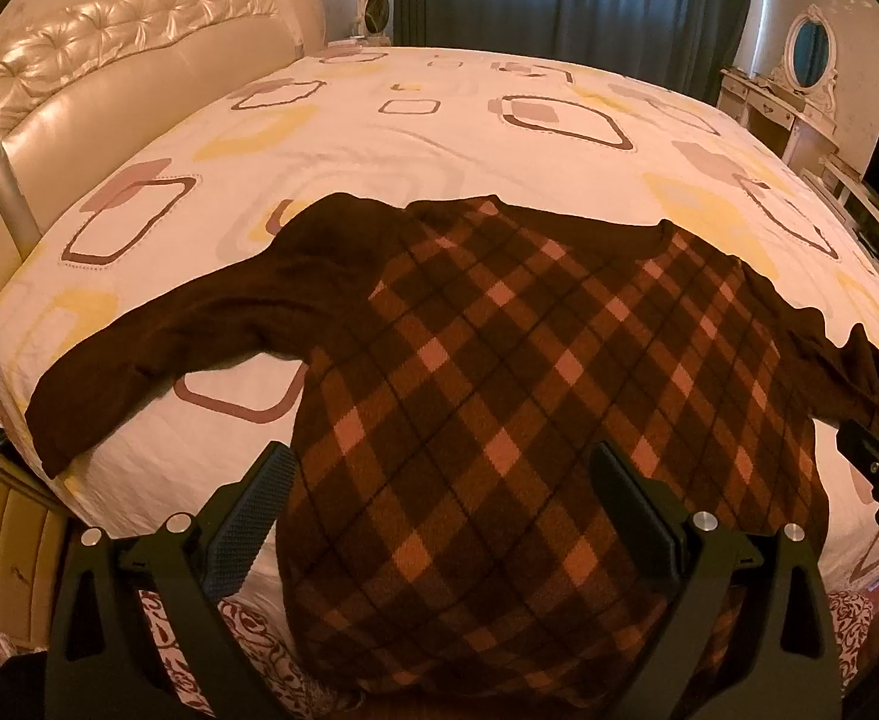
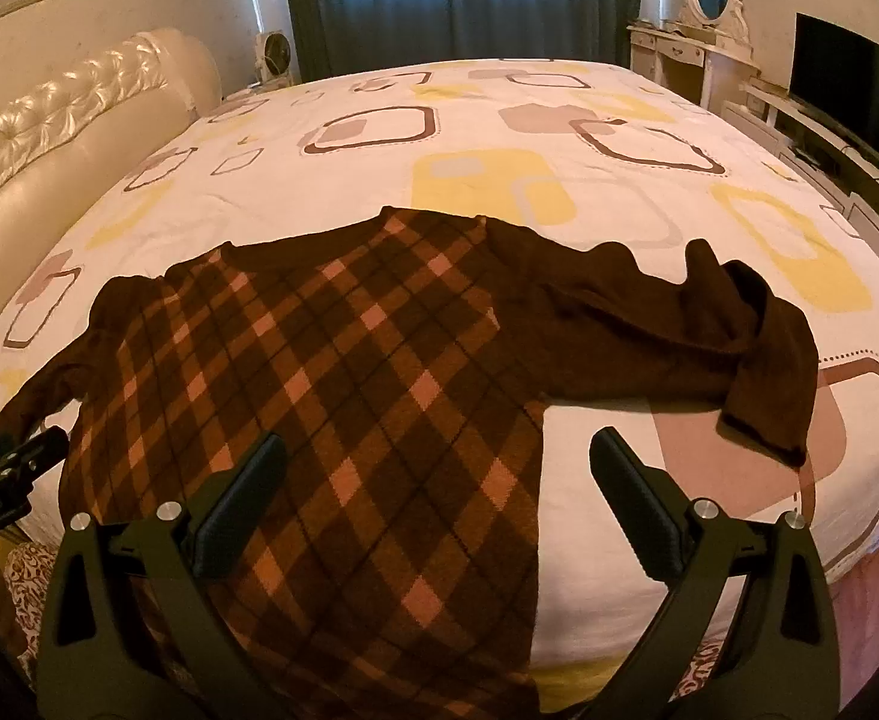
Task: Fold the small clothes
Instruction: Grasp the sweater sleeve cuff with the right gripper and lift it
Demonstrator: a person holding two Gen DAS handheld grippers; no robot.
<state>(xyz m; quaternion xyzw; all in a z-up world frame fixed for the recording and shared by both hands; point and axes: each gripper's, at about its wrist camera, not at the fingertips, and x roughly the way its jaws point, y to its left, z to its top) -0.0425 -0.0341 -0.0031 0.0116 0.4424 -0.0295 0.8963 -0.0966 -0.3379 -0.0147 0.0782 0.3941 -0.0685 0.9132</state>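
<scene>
Both my claws gape wide and grip nothing. The left claw (image 1: pixel 439 516) hovers over the sweater (image 1: pixel 499 396), spread flat on the bed (image 1: pixel 379 138) ahead; its hem drops out of sight below my fingers. The right claw (image 2: pixel 439 504) straddles the sweater's right edge, the crumpled sleeve (image 2: pixel 757 372) just beyond it to the right.
</scene>
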